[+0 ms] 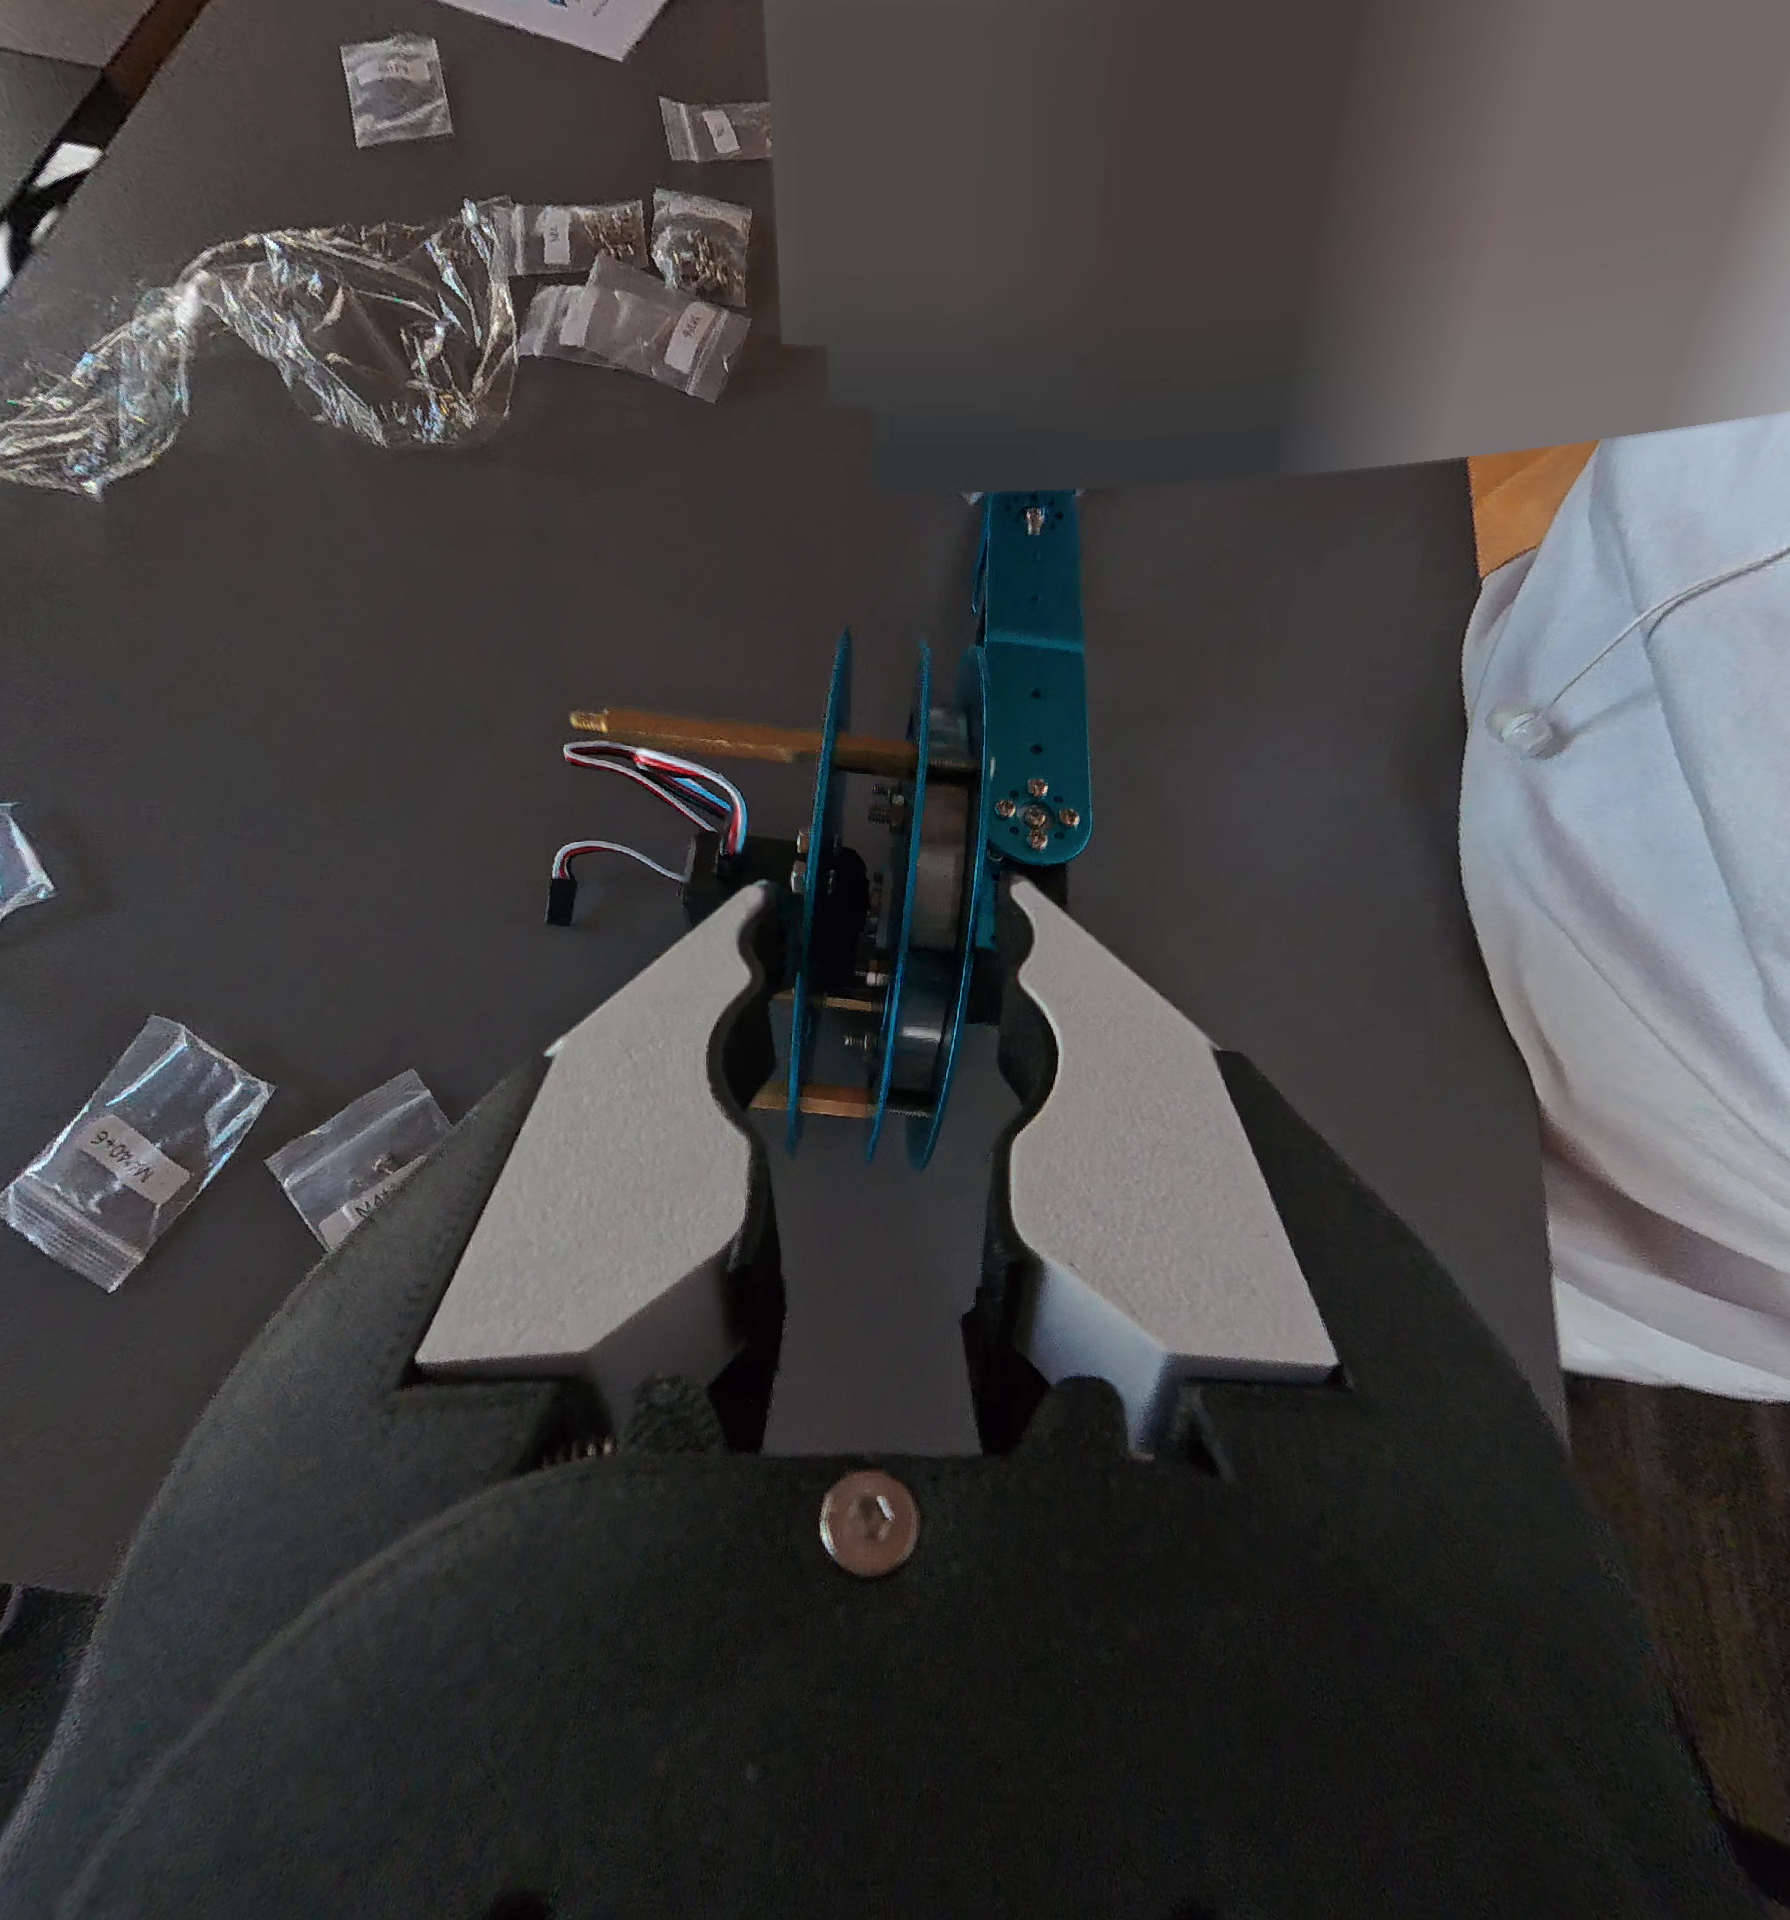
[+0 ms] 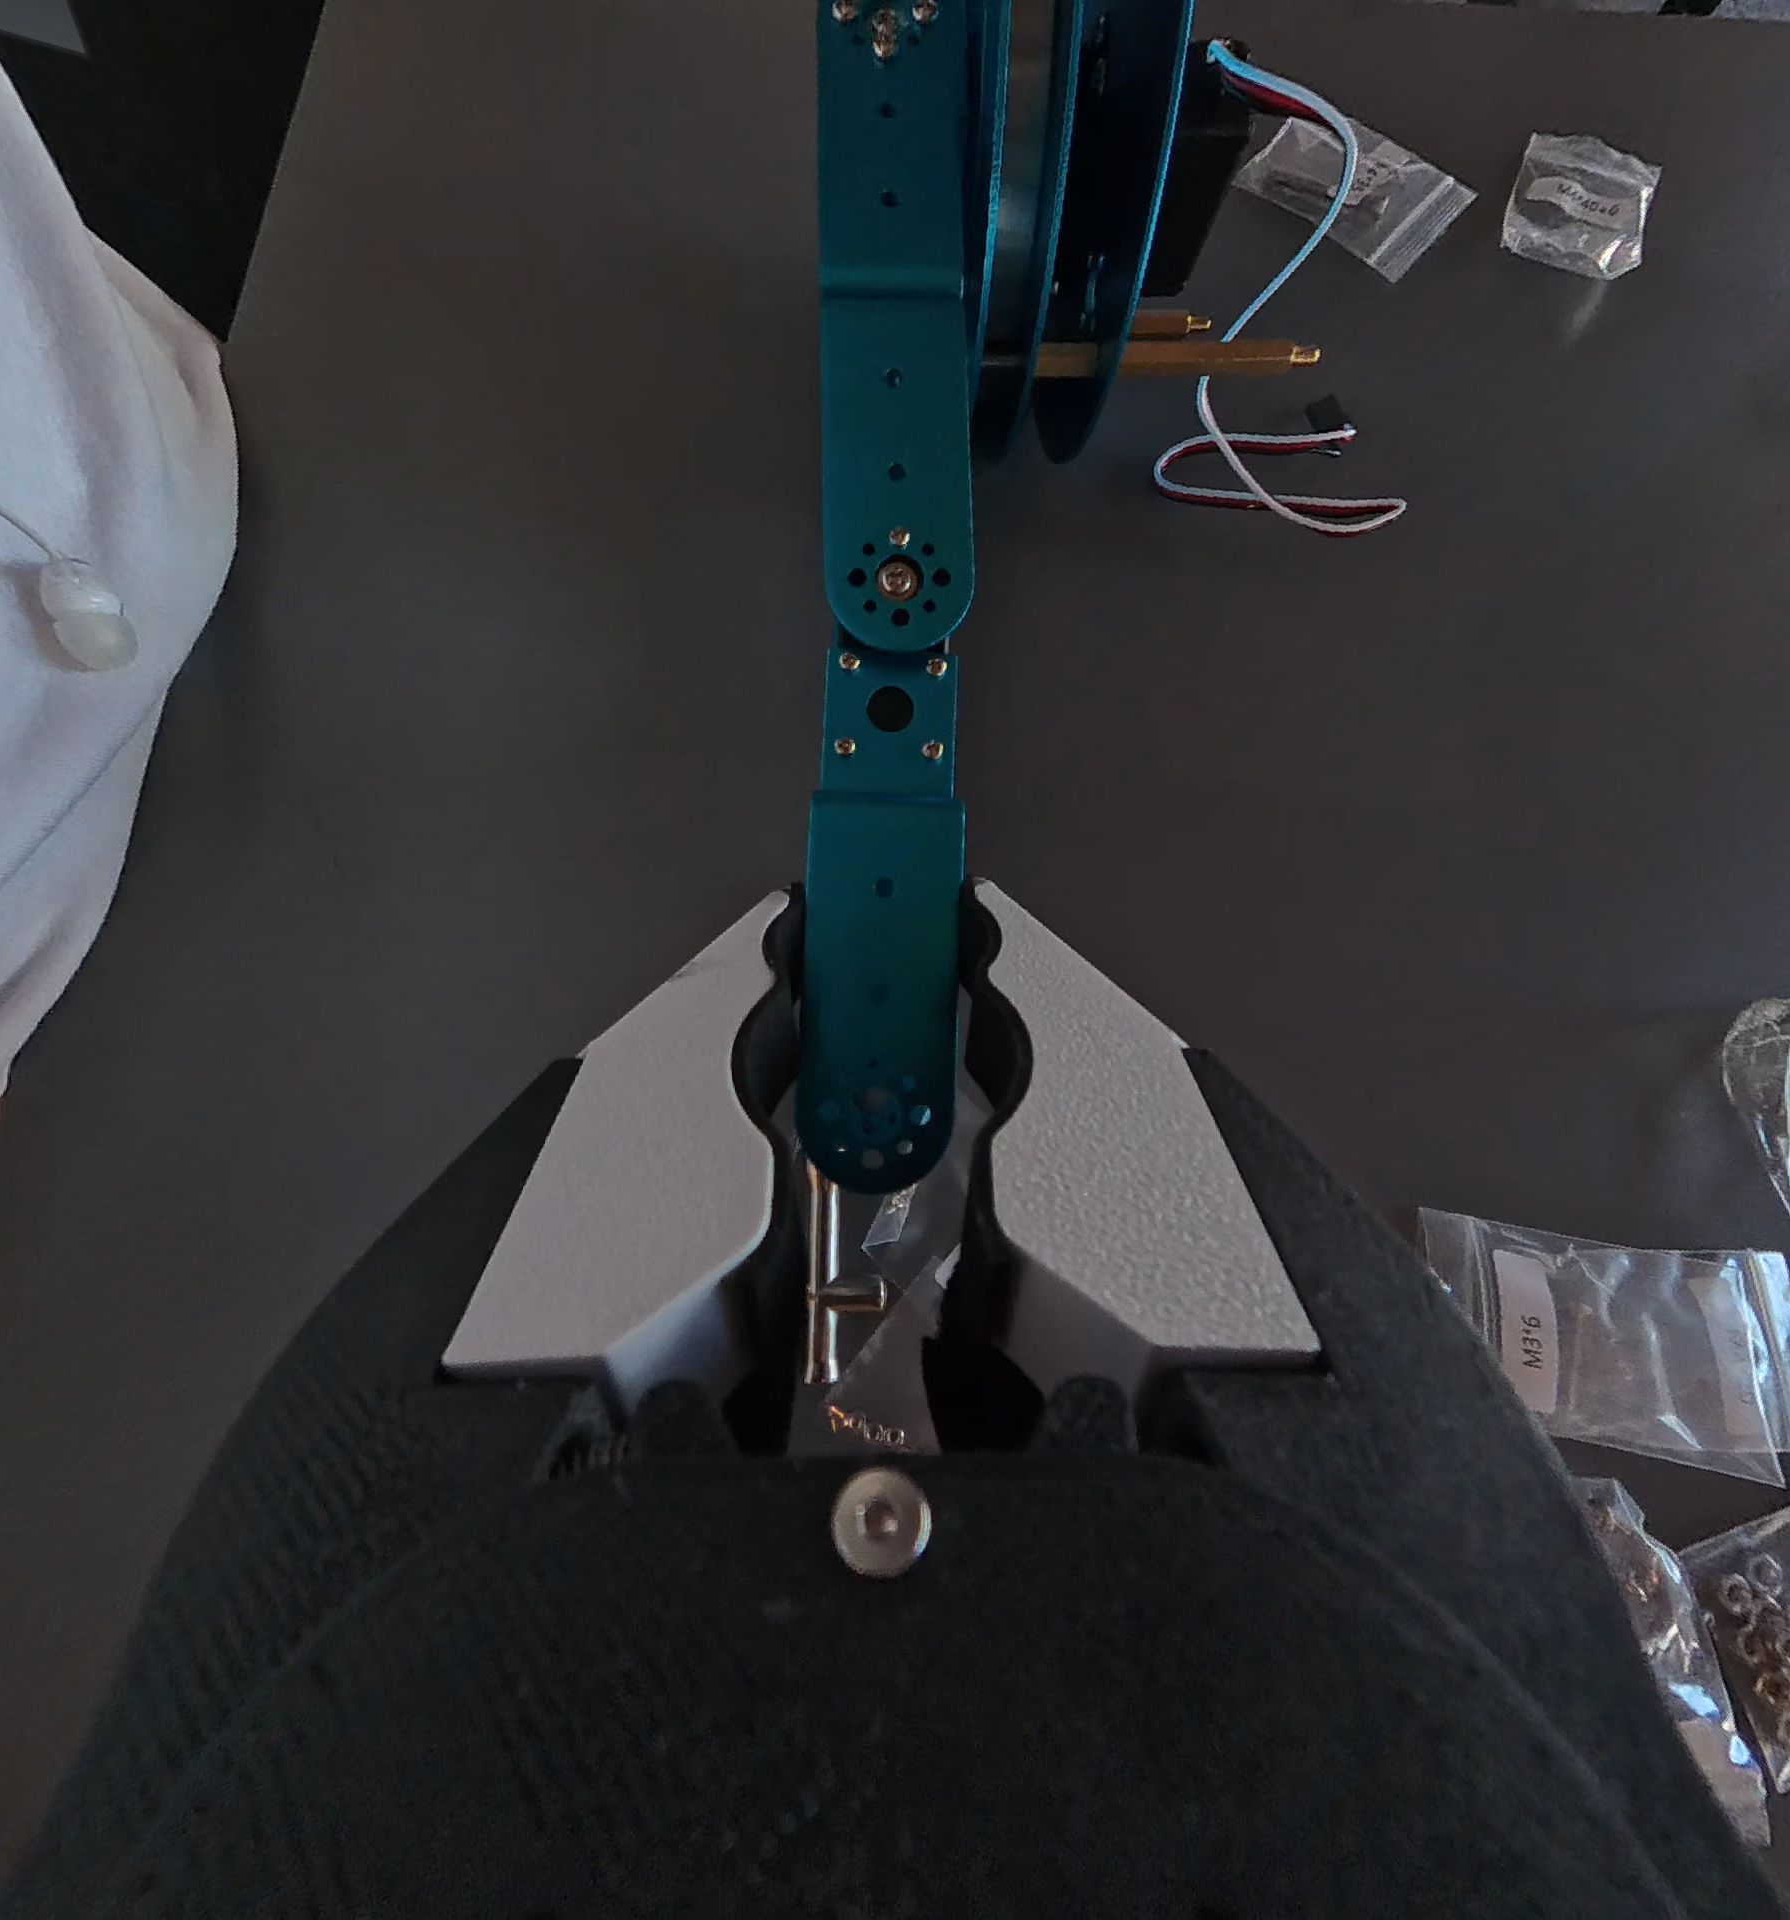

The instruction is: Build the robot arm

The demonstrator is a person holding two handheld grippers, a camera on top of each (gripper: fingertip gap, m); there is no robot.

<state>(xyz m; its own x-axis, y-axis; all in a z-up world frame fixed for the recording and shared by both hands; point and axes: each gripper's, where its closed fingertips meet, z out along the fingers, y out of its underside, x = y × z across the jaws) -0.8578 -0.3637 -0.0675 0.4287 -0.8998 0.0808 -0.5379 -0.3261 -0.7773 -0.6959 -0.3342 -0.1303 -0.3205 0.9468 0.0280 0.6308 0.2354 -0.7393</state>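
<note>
A blue metal robot-arm assembly lies on the dark grey table (image 1: 351, 675). Its round base of blue discs (image 1: 818, 883) has a brass standoff (image 1: 704, 732) and red-white-blue servo wires (image 1: 662, 779) sticking out to the left. My left gripper (image 1: 889, 904) is shut on this base, one finger on each side. The blue arm link (image 1: 1036, 727) runs away from it. My right gripper (image 2: 883, 904) is shut on the end bracket (image 2: 883, 966) of the same arm. The base discs (image 2: 1109, 208) are far ahead. A shiny metal tool (image 2: 829, 1288) lies under the right gripper's fingers.
Small zip bags of screws lie at the left (image 1: 132, 1153) and back (image 1: 403, 88), beside crumpled clear plastic (image 1: 299, 322). More bags (image 2: 1618, 1340) and a bag of nuts (image 2: 1774, 1642) lie to the right gripper's right. A person in a white shirt (image 1: 1680, 883) stands at the table edge. The left gripper's tips are roughly 20 cm from the right gripper's. To reach the blue arm link (image 1: 1036, 727) in a straight line is about 5 cm for my left fingers, about 12 cm for my right.
</note>
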